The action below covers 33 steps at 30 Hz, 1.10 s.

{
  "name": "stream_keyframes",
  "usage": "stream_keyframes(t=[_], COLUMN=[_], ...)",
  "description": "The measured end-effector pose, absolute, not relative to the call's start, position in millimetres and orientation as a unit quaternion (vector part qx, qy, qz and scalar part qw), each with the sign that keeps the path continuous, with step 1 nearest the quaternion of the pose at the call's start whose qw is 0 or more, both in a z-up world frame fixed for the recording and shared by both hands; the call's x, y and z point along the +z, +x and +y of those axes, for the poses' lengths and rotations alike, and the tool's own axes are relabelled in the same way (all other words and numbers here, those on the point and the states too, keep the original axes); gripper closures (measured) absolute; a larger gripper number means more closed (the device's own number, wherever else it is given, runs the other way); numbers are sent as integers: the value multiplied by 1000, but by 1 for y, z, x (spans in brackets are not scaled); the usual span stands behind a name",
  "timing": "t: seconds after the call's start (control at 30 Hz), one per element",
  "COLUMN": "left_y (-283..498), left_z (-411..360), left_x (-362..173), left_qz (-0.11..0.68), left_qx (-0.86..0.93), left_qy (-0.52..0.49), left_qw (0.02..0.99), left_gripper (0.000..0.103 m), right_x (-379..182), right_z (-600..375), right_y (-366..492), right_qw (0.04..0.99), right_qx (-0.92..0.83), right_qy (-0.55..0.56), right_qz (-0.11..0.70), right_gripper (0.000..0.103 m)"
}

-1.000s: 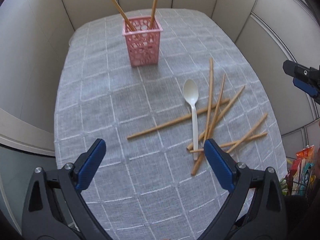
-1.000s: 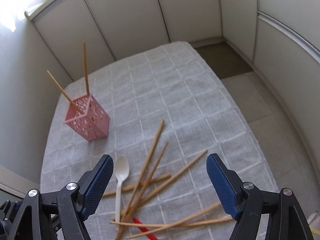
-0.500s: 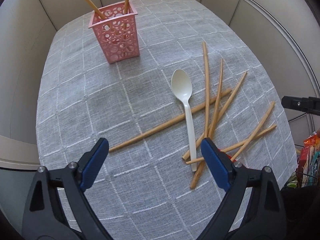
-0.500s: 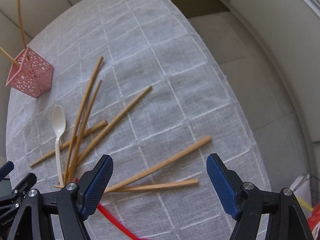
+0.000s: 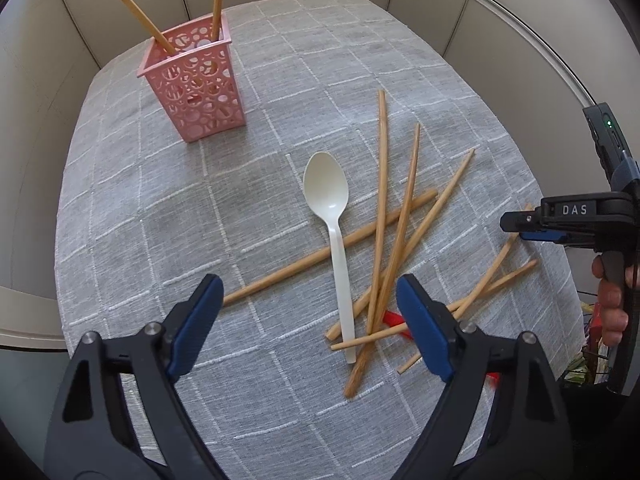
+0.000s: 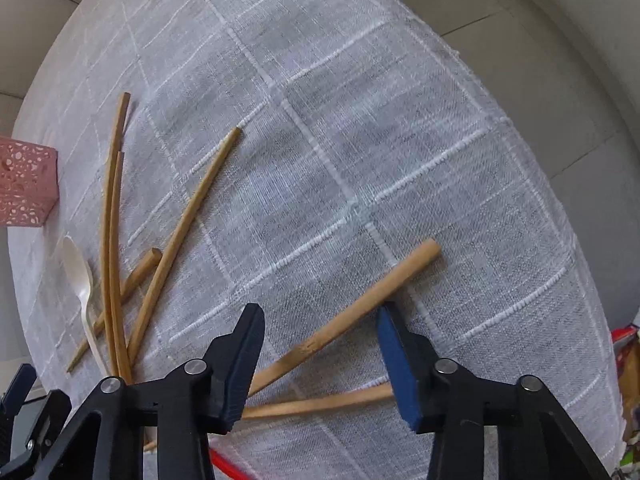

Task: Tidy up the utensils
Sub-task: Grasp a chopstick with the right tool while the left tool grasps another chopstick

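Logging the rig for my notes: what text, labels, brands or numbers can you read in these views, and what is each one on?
"DAS": white capitals on the black body of the right gripper, seen from the left wrist view.
Colourful packaging past the table's right edge: any print is too blurred to read.
Pink utensil holder, white spoon and chopsticks: no text visible.
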<state>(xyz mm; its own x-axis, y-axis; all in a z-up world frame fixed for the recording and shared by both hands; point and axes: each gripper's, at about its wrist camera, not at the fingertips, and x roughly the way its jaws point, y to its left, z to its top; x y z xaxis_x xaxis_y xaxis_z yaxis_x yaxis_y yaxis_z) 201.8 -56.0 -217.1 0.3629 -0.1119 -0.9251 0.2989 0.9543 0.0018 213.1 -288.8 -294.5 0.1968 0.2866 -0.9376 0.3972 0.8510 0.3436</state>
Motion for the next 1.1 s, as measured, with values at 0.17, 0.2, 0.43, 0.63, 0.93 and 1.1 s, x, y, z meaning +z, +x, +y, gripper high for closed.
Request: stream_keyframes(t=[0.17, 0.2, 0.43, 0.63, 0.93, 1.1], left_y=[201, 203, 235, 275, 343, 359], left_z=[-51, -50, -61, -97, -152, -170], left_x=[-211, -210, -208, -217, -248, -270], left_qz=[544, 541, 548, 554, 565, 581], left_qx=[-123, -123, -131, -152, -165, -144], left_qy=[73, 71, 42, 57, 71, 89], left_qw=[827, 829, 825, 816, 805, 797], left_gripper=[21, 21, 49, 71, 84, 84], right_x=[-292, -292, -288, -262, -245, -252], right_z=[-288, -290, -312, -324, -347, -346], right_y=[220, 221, 225, 227, 229, 232], right_qw=[734, 733, 721, 737, 767, 767], right_qx=[-74, -75, -41, -3, -13, -11], right_qy=[273, 282, 356, 368, 324, 308], right_qz=[618, 614, 594, 567, 553, 562], right_gripper=[79, 82, 96, 96, 95, 95])
